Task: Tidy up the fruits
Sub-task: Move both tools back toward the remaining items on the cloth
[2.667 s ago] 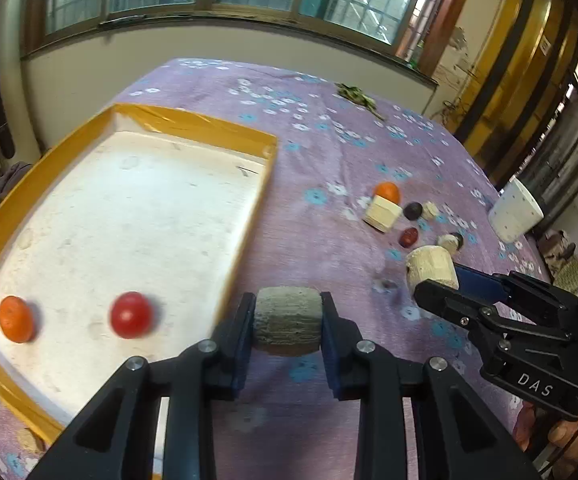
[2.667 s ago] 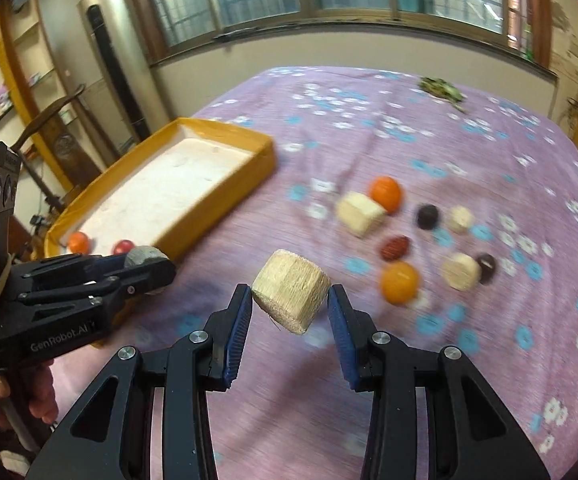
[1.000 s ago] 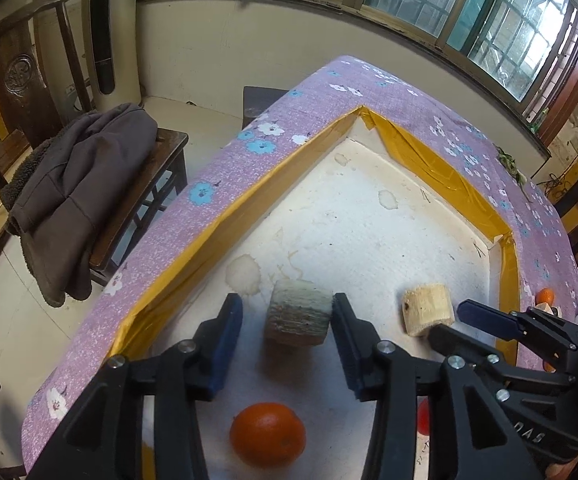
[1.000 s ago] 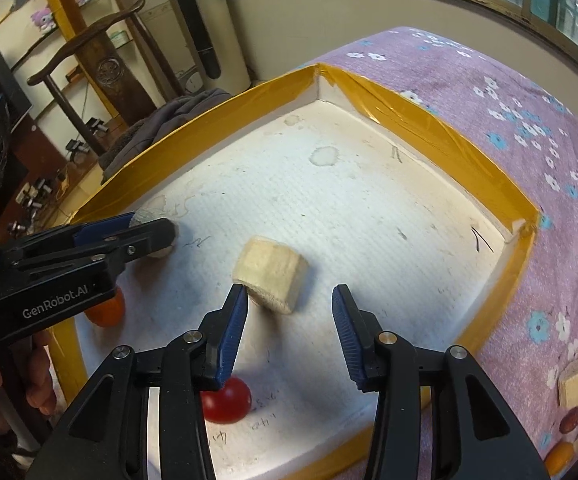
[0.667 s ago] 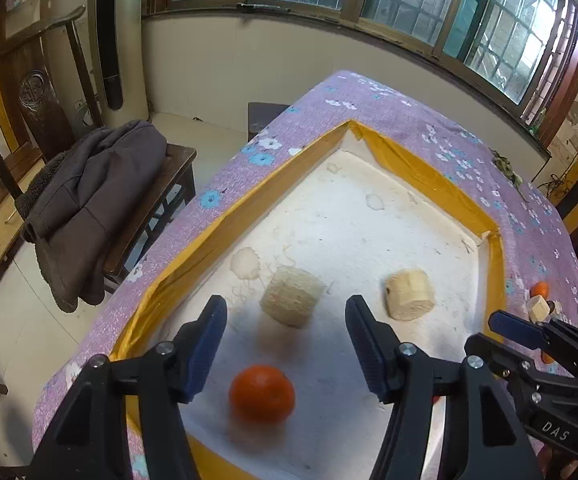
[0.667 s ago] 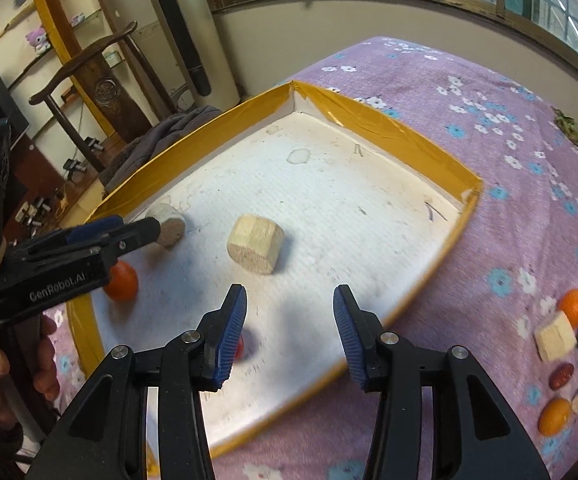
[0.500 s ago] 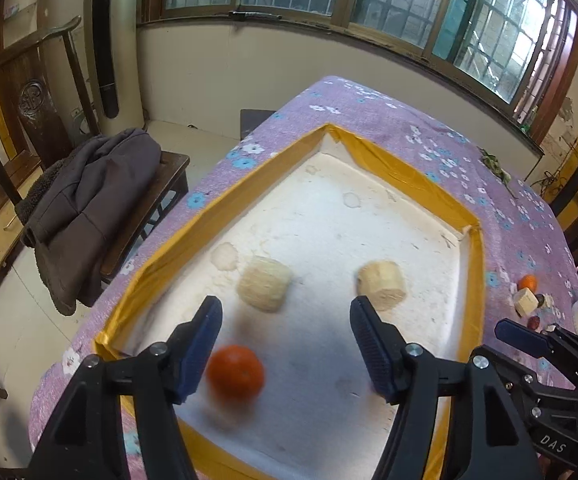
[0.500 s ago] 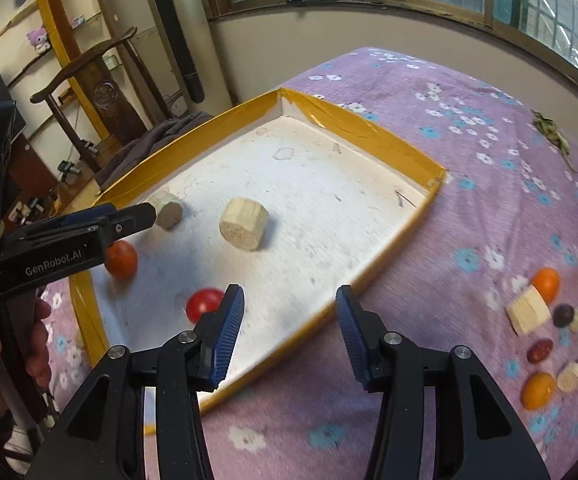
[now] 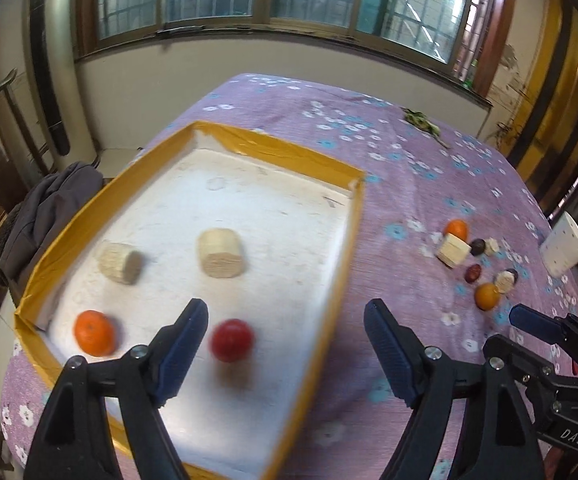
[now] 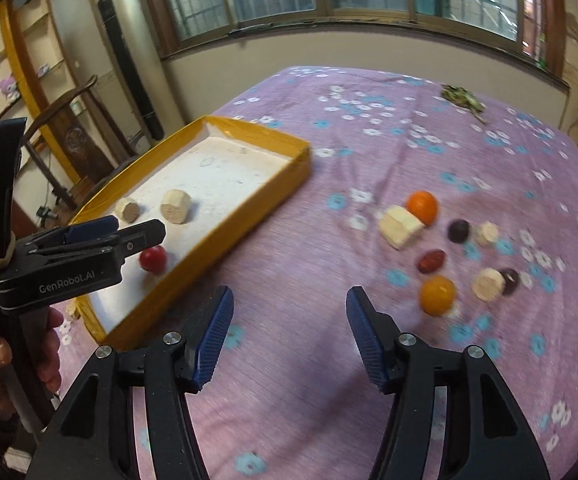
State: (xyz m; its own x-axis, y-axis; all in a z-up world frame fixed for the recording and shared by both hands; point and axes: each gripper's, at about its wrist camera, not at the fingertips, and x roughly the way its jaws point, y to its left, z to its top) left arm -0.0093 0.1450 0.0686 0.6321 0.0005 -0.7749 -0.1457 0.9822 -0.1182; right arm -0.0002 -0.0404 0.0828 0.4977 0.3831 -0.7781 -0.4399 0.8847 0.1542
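Observation:
A yellow-rimmed white tray (image 9: 277, 152) (image 10: 265, 136) holds two pale cylinder pieces (image 9: 221, 254) (image 9: 120, 263), an orange (image 9: 93, 333) and a red fruit (image 9: 232, 340) (image 10: 153, 259). Loose on the purple cloth to the right lie an orange (image 10: 421, 206), a pale block (image 10: 401, 227), a second orange (image 10: 437, 294), dark round fruits (image 10: 459, 230) and small pale pieces (image 10: 488, 284). My left gripper (image 9: 285, 354) is open and empty above the tray's near right corner. My right gripper (image 10: 289, 336) is open and empty over bare cloth between tray and loose fruits.
A white dotted cup (image 9: 564, 250) stands at the right table edge. A chair with a dark jacket (image 9: 45, 216) stands left of the table. Green leaves (image 10: 463, 100) lie at the far side. Windows run along the back wall.
Both grippers let go of their cylinder pieces in the tray, opened wide and pulled back and to the right, away from the tray toward the loose fruits.

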